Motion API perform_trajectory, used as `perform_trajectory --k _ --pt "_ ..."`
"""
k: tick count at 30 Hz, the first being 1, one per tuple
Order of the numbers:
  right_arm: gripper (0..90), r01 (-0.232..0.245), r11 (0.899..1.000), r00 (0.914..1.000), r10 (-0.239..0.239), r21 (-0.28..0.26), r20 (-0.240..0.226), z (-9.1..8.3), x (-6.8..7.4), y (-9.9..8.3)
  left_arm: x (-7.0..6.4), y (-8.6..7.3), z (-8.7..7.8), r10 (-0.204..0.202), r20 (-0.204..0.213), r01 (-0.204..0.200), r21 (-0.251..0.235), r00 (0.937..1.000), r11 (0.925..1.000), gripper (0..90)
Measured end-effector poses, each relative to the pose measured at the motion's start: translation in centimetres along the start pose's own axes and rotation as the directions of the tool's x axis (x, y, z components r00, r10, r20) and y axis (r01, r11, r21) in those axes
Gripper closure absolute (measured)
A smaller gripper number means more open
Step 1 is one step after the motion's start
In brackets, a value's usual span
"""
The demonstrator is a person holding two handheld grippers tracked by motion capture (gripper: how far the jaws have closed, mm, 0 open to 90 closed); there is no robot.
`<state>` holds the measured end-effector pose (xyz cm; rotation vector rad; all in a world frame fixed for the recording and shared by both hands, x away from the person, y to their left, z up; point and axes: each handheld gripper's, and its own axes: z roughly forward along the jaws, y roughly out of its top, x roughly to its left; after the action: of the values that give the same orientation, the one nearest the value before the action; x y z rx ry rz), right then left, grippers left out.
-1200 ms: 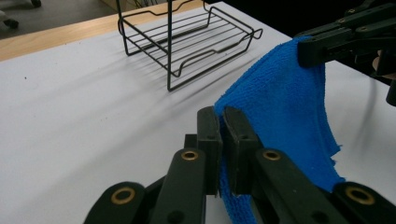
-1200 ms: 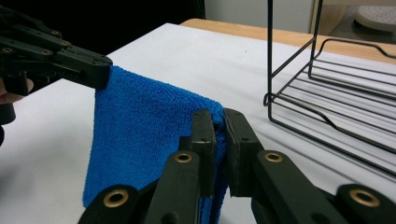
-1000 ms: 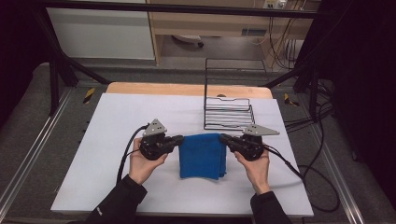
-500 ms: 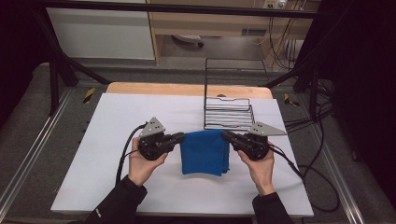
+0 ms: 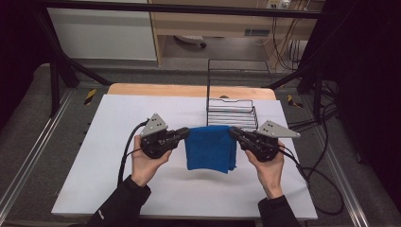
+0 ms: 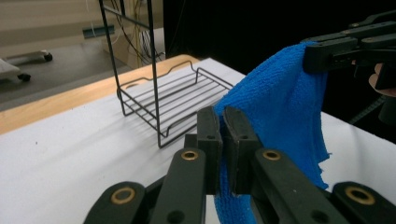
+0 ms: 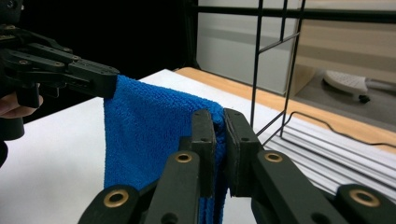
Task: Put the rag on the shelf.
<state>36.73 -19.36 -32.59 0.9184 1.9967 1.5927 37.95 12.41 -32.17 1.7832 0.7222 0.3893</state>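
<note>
A blue terry cloth (image 5: 210,147) hangs folded between my two grippers above the white table top (image 5: 108,123). My left gripper (image 5: 185,134) is shut on the cloth's upper left corner, and my right gripper (image 5: 233,133) is shut on its upper right corner. In the left gripper view the jaws pinch the blue cloth (image 6: 280,107) at my left gripper (image 6: 223,121), with the other gripper clamping the far corner. The right gripper view has my right gripper (image 7: 220,126) closed on the cloth (image 7: 149,126), whose lower edge hangs free.
A black wire rack (image 5: 230,106) with a tall back frame stands just behind the cloth, right of centre. A wooden strip (image 5: 156,90) runs along the table's far edge. Cables (image 5: 317,175) trail off the right side.
Both grippers have lifted the cloth a little off the table and drawn slightly further apart, stretching its top edge; it now hangs instead of lying flat.
</note>
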Motion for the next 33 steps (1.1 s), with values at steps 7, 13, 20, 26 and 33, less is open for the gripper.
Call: perform_trajectory --k 7,13,20,26,33 --pt "83.9 0.013 0.999 0.9995 -0.011 -0.044 0.031 -0.8 -0.2 1.2 -0.3 1.5 0.1 0.009 -0.002 -0.009 -0.052 1.0000 0.9986 85.5" --pt "84.0 0.018 0.996 0.9987 -0.014 -0.086 0.049 -1.4 -0.3 2.3 -0.7 2.7 0.2 0.018 -0.005 -0.019 -0.098 0.9998 0.9950 85.6" --pt "84.0 0.031 0.992 0.9967 -0.021 -0.124 0.078 -2.0 -0.5 3.5 -0.9 4.2 0.5 0.020 -0.008 -0.021 -0.136 0.9998 0.9906 85.6" --pt "84.0 0.053 0.985 0.9936 -0.035 -0.166 0.107 -2.5 -0.4 4.8 -0.9 5.4 0.7 0.018 -0.009 -0.019 -0.177 0.9998 0.9840 85.6" --pt "84.0 0.078 0.977 0.9898 -0.052 -0.197 0.133 -2.9 -0.4 6.1 -0.9 6.5 0.7 0.023 -0.011 -0.025 -0.221 0.9997 0.9750 85.8"
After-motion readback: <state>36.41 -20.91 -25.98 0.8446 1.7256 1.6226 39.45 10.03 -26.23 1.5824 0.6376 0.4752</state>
